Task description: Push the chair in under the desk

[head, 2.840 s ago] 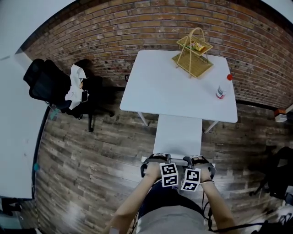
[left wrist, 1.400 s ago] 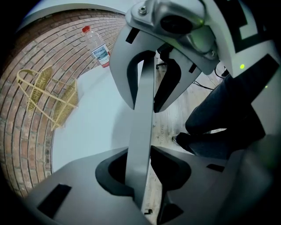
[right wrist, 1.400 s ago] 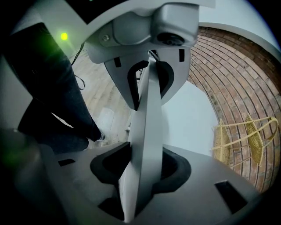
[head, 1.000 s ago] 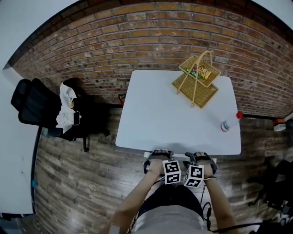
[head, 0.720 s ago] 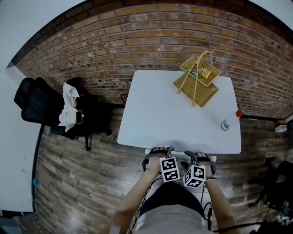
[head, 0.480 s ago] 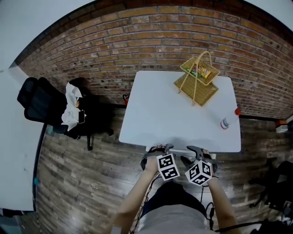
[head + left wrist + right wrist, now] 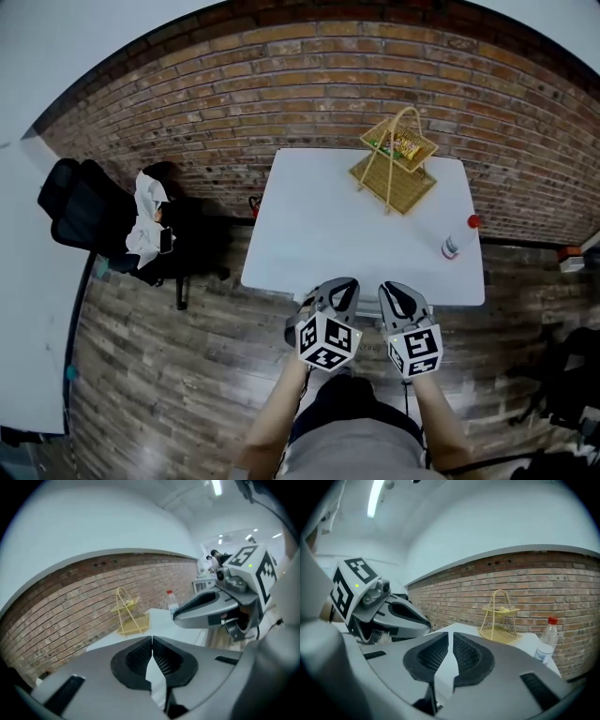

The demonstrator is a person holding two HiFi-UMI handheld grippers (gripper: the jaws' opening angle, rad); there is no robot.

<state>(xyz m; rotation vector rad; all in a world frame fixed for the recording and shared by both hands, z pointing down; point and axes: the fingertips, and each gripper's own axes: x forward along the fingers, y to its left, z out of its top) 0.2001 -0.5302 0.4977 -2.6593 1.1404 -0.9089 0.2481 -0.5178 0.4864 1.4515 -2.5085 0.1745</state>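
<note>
Empty and just snapped shut, the left tongs (image 7: 341, 287) and right tongs (image 7: 396, 290) hover at the desk (image 7: 366, 220) edge; the hidden chair, likely light and rigid, is best gripped by its backrest.

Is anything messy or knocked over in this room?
Nothing is knocked over: the bottle and basket stand upright on the desk. Only a white cloth hangs crumpled over the black office chair by the brick wall.
</note>
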